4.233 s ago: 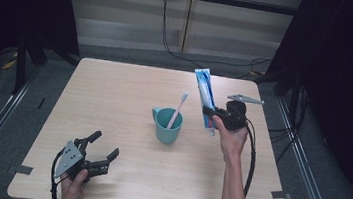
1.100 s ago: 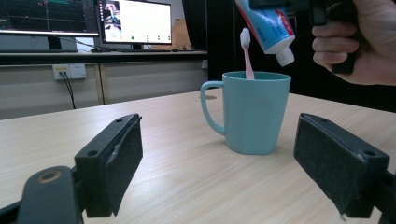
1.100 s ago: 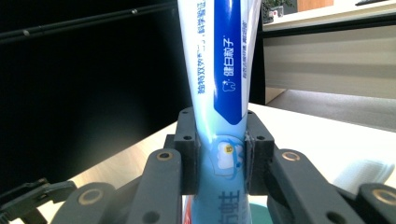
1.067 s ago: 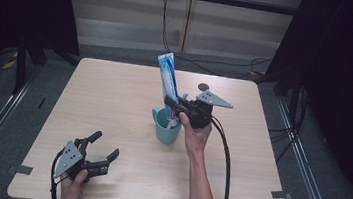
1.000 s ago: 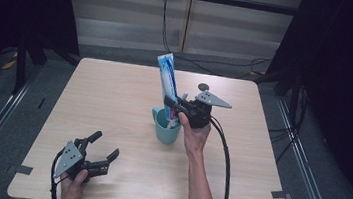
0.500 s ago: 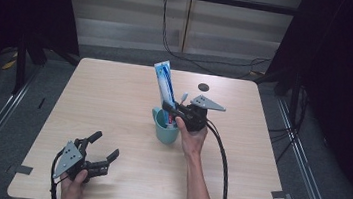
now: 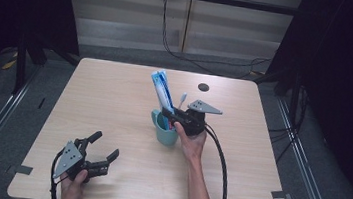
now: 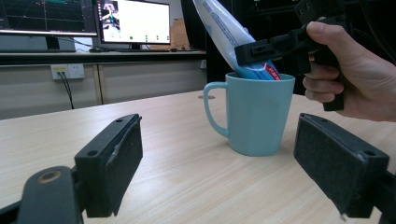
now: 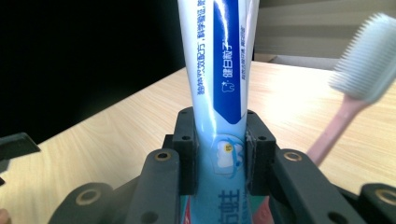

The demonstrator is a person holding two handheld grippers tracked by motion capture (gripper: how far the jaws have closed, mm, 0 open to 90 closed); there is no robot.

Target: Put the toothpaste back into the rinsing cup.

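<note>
**Toothpaste tube held in mug by right hand-held gripper**

The toothpaste tube (image 7: 161,89) is a white and blue tube with printed lettering. Its lower end sits inside the light blue mug (image 7: 165,128), and the tube rises out of the rim leaning up and away from the person in the high view. In the left gripper view the tube (image 8: 224,28) slants to the upper left, with its red-and-blue end just below the mug's (image 8: 257,116) rim.

The right hand-held gripper (image 7: 170,115) is clamped on the tube just above the rim. In the right gripper view its two black jaws press flat against both sides of the tube (image 9: 223,93). The person's right hand (image 7: 191,140) grips its body from beside the mug.

A toothbrush (image 9: 359,74) with a pink handle and pale bristles stands just beside the tube, bristles up. In the high view its head (image 7: 183,98) shows between the tube and the gripper's grey plate.

The mug stands upright near the middle of the wooden counter (image 7: 114,97), handle towards the person's left.

The left hand-held gripper (image 7: 103,152) rests near the front left corner of the counter, well apart from the mug. Its jaws stand wide with nothing between them. In its own view they frame the mug from a distance.

A small dark round mark (image 7: 203,87) lies on the counter beyond the mug.
</note>
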